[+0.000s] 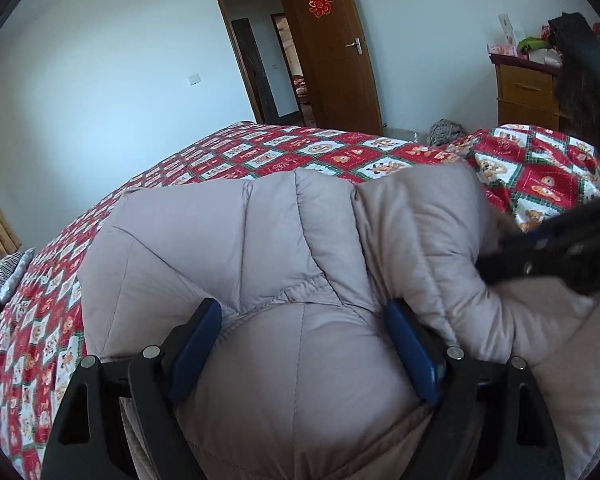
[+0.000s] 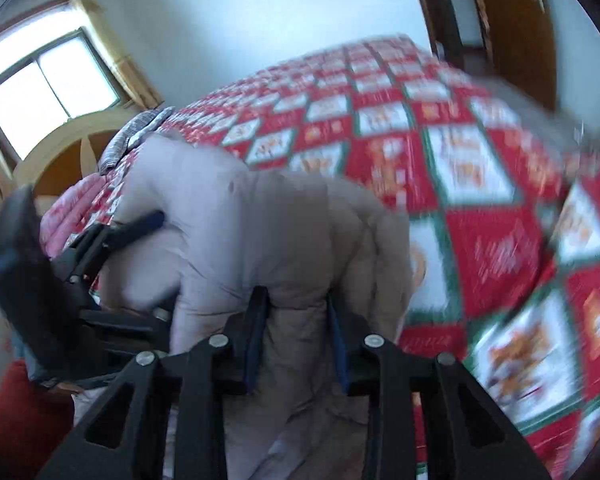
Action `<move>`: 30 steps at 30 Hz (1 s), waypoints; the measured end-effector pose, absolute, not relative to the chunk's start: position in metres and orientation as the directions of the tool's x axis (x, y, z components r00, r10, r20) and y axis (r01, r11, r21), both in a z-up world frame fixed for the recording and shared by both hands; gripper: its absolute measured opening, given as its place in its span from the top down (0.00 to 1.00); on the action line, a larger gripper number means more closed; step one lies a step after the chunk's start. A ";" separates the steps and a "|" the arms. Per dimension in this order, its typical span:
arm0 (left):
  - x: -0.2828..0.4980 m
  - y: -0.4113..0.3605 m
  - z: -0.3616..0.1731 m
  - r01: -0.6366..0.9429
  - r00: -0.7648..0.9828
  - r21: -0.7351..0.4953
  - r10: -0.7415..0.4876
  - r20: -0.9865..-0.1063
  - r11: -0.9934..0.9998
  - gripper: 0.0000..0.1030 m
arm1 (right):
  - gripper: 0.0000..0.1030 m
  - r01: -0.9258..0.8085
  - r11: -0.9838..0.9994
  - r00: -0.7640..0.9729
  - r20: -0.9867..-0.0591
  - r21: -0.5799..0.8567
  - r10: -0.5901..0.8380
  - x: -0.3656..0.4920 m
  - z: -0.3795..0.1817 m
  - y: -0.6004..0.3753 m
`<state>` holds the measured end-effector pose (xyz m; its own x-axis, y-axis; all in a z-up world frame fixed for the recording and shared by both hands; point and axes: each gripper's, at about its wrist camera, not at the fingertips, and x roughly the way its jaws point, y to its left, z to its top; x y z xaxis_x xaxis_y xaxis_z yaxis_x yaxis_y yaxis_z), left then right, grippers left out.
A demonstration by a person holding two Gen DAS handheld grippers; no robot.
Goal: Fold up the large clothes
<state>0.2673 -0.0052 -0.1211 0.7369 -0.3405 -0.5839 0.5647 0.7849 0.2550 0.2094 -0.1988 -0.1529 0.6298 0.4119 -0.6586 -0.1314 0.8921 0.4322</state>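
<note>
L gripper (image 1: 302, 312) jaws wide, clamped on a puffy bulge of the coat (image 1: 260, 240). R gripper (image 2: 298, 302) jaws narrow w/ a coat fold between; blurred, can't tell if pinched. Coat grey-beige, quilted, bunched up, lying on the red check bedspread (image 1: 340, 152) beyond both.

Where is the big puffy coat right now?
The puffy coat lies bunched on the red patterned bedspread, filling the lower middle of both views. A bulge sits between the left gripper fingers, and the right gripper straddles another fold.
</note>
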 end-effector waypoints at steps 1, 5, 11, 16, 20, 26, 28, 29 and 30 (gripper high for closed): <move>0.268 -0.005 -0.121 0.568 0.735 0.251 -0.346 -0.583 0.784 0.18 | 0.73 -0.123 0.893 0.634 -0.658 0.434 0.407 0.208 -0.156 -0.202; 0.269 -0.004 -0.123 0.555 0.748 0.242 -0.350 -0.564 0.796 0.18 | 0.73 -0.111 0.882 0.630 -0.654 0.459 0.419 0.211 -0.170 -0.202; 0.287 0.000 -0.128 0.536 0.725 0.164 -0.352 -0.592 0.828 0.18 | 0.74 -0.116 0.909 0.638 -0.671 0.401 0.377 0.220 -0.172 -0.183; 0.277 0.001 -0.120 0.552 0.721 0.180 -0.357 -0.594 0.814 0.18 | 0.70 -0.132 0.883 0.626 -0.653 0.450 0.427 0.213 -0.164 -0.195; 0.259 0.051 -0.090 0.525 0.699 0.021 -0.417 -0.580 0.851 0.17 | 0.36 -0.119 0.837 0.666 -0.582 0.535 0.467 0.183 -0.134 -0.231; 0.269 0.139 -0.091 0.337 0.698 -0.282 -0.439 -0.565 0.898 0.14 | 0.08 -0.174 0.807 0.659 -0.542 0.565 0.521 0.173 -0.121 -0.235; 0.276 0.146 -0.102 0.316 0.665 -0.348 -0.467 -0.582 0.883 0.14 | 0.08 -0.182 0.811 0.629 -0.569 0.556 0.531 0.187 -0.135 -0.224; 0.277 0.143 -0.108 0.324 0.647 -0.355 -0.479 -0.593 0.877 0.14 | 0.08 -0.185 0.817 0.601 -0.595 0.546 0.533 0.196 -0.146 -0.213; 0.278 0.139 -0.115 0.339 0.633 -0.344 -0.483 -0.604 0.875 0.14 | 0.07 -0.181 0.817 0.578 -0.613 0.547 0.539 0.203 -0.159 -0.205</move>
<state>0.2776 0.1391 -0.1148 0.6334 -0.4832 -0.6044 0.3393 0.8754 -0.3443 0.2033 -0.2045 -0.1592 0.5779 0.5387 -0.6131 -0.1811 0.8172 0.5472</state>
